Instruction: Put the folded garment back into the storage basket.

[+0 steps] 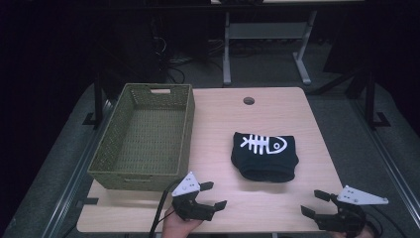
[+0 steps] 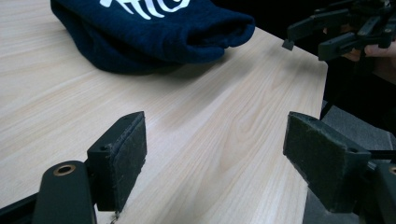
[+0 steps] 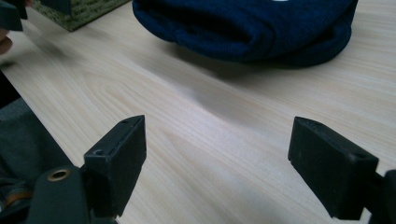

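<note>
Cloth (image 1: 264, 156), folded, lies untouched right of the basket (image 1: 143, 136), while the left gripper (image 1: 213, 194) and right gripper (image 1: 313, 203) hover near it, jaws wide apart, holding nothing.

From above, my hands (image 1: 181, 225) are cut off by the bottom edge. In the right gripper view the basket (image 3: 79, 11) is a blurred corner, and the top edge crops the navy cloth (image 3: 252, 28) and hides its print.

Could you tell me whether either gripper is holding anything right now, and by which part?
Nothing is held. The left gripper and right gripper both stand open above the table, apart from the folded navy garment.
</note>
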Available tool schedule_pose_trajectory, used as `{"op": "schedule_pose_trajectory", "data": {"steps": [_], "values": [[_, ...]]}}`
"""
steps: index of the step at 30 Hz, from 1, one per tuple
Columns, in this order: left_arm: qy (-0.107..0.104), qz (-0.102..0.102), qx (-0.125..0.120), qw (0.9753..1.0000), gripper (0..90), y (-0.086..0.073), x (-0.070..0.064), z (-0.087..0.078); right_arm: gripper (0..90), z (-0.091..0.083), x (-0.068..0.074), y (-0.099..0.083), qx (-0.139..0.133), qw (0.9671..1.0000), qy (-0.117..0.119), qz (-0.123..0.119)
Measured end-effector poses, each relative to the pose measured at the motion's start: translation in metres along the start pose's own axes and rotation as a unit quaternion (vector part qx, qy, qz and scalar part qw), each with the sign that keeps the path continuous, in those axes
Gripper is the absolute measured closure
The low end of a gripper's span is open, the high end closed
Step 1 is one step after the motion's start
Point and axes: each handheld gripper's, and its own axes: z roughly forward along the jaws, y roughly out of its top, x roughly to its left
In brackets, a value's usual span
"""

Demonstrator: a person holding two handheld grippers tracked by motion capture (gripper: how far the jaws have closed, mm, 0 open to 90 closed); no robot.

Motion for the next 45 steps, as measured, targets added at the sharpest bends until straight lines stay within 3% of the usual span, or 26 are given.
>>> {"op": "schedule_pose_trajectory", "data": {"steps": [8,16,19,33,45], "values": [[0.002,0.008,-0.007,0.9999,21.4,0.013,-0.002,0.007,18.3,0.003,-0.006,0.014,0.003,0.9999,0.014,-0.003],[-0.001,0.005,-0.003,1.0000,21.4,0.032,0.008,0.029,18.2,0.010,-0.014,0.035,0.010,0.9996,0.025,-0.006],[0.007,0.008,-0.007,0.9999,21.4,0.037,0.011,0.035,18.2,0.013,-0.017,0.043,0.011,0.9995,0.026,-0.011],[0.012,-0.019,-0.004,0.9997,20.9,0.062,0.025,0.063,17.8,0.025,-0.036,0.073,0.031,0.9988,0.034,-0.013],[0.038,-0.042,0.009,0.9984,21.4,0.078,0.045,0.083,18.1,0.041,-0.062,0.092,0.057,0.9978,0.035,0.000]]}}
